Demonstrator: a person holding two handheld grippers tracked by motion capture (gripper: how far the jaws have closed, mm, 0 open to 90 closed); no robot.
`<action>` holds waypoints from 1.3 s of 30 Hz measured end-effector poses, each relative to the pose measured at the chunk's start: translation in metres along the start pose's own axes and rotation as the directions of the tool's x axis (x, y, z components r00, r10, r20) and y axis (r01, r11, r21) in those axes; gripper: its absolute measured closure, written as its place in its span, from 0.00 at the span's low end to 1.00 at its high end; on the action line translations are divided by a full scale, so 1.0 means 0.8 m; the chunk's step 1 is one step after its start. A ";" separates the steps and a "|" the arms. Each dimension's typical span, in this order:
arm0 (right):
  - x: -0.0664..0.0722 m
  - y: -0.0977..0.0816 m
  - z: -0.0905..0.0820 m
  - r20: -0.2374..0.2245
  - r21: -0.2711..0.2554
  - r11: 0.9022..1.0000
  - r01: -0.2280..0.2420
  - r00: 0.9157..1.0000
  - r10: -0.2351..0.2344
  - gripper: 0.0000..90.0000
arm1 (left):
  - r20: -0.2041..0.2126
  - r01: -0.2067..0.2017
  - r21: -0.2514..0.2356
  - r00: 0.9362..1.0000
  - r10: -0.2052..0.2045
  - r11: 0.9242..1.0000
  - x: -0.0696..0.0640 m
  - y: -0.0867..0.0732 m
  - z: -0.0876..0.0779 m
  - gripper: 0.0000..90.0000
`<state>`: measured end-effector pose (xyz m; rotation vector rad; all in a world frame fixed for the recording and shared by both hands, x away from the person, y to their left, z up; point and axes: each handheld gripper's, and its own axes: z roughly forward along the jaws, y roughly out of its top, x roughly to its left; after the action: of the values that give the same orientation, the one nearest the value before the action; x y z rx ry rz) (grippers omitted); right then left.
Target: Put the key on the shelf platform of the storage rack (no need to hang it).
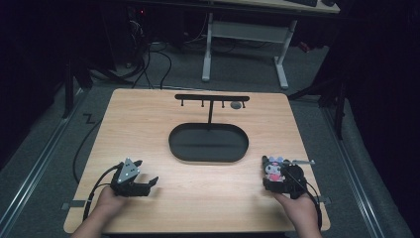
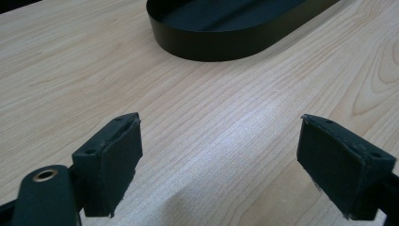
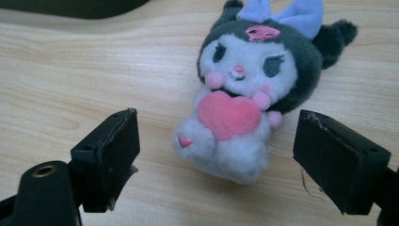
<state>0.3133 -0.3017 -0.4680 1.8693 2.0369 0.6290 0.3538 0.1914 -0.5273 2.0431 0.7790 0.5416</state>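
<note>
- So, the plush toy [image 3: 244, 99] is lying on its back on the wooden table [image 1: 198, 198], down at about 4 o'clock from the table's middle in the high view, near the right edge.
- It's a little dark-hooded character with a white face, a lilac bow on top and a pink heart hugged to its belly.
- In the right gripper view the right gripper [image 3: 216, 160] has its jaws spread wide, one on each side of the toy's lower half, and neither pad touches the fur. Head points off to 12 o'clock in that view, feet toward the camera.
- From above, the right gripper [image 1: 283, 179] sits just behind the toy, with the person's hand on it coming in from 6 o'clock.
- The left gripper [image 1: 132, 179] is over at about 8 o'clock on the table, well apart from the toy, resting low on the wood with the grey plate on top.
- Its jaws are spread too, with nothing between them but bare tabletop in the left gripper view [image 2: 219, 160].
- A black oval tray [image 1: 208, 144] sits in the middle of the table, at roughly 12 o'clock from the left gripper in its own view [image 2: 226, 47].
- Behind the tray at 12 o'clock stands a black T-shaped rack [image 1: 212, 98] with little hooks, and something small and grey hangs near its right end, too small to make out.
</note>
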 end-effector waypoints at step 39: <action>0.003 0.047 0.040 0.067 0.331 0.943 -0.040 0.998 0.019 0.38 | 0.000 0.001 -0.002 1.000 -0.001 1.000 0.000 0.000 0.000 0.17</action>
<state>0.3614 -0.2936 -0.4756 2.0743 2.1849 0.2370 0.3538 0.1916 -0.5273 2.0407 0.7796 0.5416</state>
